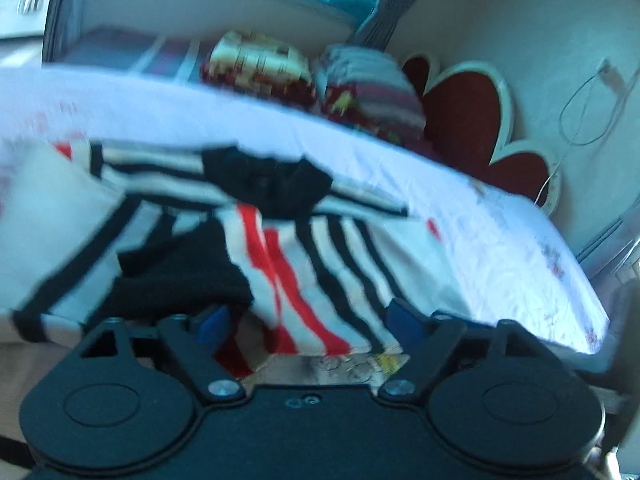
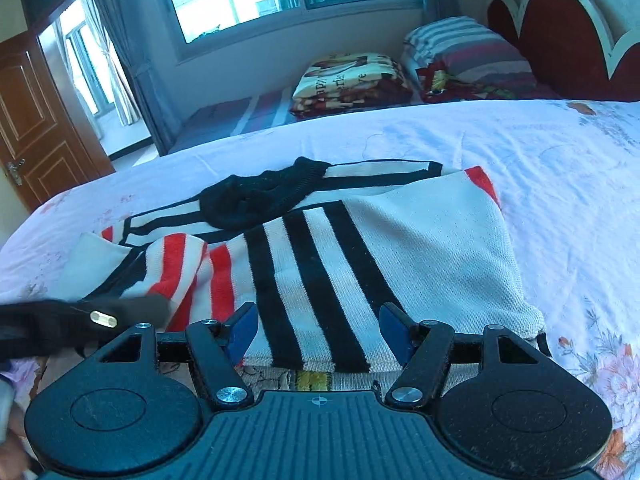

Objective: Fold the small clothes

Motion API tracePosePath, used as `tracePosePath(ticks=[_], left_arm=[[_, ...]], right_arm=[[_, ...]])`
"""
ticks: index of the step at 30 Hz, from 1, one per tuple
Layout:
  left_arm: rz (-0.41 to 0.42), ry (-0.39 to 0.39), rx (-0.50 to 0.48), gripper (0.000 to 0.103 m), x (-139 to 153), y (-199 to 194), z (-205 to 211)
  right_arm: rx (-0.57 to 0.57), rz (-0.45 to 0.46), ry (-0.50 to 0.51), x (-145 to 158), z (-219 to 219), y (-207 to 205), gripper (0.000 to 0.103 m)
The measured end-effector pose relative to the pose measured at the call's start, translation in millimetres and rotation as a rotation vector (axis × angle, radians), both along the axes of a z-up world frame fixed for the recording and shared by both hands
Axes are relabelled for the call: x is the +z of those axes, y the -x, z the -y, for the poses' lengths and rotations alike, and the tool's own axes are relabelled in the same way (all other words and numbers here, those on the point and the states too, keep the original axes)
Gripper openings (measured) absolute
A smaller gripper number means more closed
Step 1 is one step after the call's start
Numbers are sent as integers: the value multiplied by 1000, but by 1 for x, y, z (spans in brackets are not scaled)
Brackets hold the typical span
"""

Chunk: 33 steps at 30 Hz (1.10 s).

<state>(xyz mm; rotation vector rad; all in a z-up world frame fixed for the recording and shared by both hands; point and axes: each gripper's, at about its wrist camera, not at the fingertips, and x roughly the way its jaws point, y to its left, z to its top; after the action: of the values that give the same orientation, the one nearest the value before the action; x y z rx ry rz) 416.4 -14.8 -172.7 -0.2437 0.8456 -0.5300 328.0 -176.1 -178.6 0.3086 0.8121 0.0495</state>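
A white knit sweater (image 2: 360, 248) with black and red stripes and a black collar (image 2: 256, 196) lies partly folded on the bed, its near hem at the mattress edge. My right gripper (image 2: 319, 332) stands open over that hem, and the striped cloth lies flat between its blue pads (image 2: 394, 330). The left wrist view is blurred and tilted. It shows the same sweater (image 1: 340, 264), with a red-striped fold hanging between the wide-apart jaws of my left gripper (image 1: 308, 320), which is open. A blurred black part of the left tool (image 2: 60, 320) reaches over the sweater's left side.
The bed wears a pale flowered sheet (image 2: 540, 168). A folded patterned blanket (image 2: 348, 80) and a striped pillow (image 2: 468, 52) lie at the far side by a red headboard (image 2: 560, 32). A window, curtains and a wooden door (image 2: 40, 120) stand beyond. A white cable (image 1: 588, 112) hangs on the wall.
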Motion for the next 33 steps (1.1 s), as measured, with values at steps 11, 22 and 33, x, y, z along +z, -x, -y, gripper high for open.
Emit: tracePosePath(ticks=[11, 22, 33], left_arm=[[36, -92, 425, 80, 21, 8, -109], [-50, -185, 436, 57, -26, 6, -125], [-33, -206, 359, 55, -32, 11, -105]], right_arm=[[227, 91, 153, 7, -95, 3, 93], [169, 71, 89, 9, -107, -32, 8], [-88, -92, -125, -15, -2, -17, 14]])
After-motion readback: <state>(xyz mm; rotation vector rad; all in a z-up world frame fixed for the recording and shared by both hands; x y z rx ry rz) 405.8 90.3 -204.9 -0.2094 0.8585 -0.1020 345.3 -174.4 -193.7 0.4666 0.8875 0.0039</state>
